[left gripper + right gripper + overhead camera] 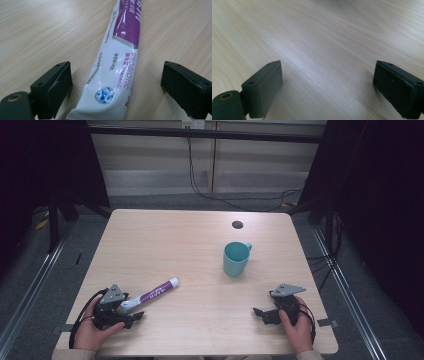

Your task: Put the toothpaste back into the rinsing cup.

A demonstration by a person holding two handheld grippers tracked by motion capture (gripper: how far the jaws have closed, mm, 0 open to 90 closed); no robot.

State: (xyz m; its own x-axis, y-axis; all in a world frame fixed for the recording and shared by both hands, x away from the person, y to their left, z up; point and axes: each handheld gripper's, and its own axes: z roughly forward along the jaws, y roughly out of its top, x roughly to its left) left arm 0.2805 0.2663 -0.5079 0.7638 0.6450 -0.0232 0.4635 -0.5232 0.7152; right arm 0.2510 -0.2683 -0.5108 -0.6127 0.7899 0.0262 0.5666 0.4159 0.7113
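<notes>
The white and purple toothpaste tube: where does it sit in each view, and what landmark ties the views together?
High view: the white and purple toothpaste tube lies lower left on the light wooden table, its flat end between the open jaws of the left gripper.
Left gripper view: the tube runs up the middle, pads clear of it.
Right gripper view: bare table, no tube.
Shared landmark: the table's wood grain.
</notes>
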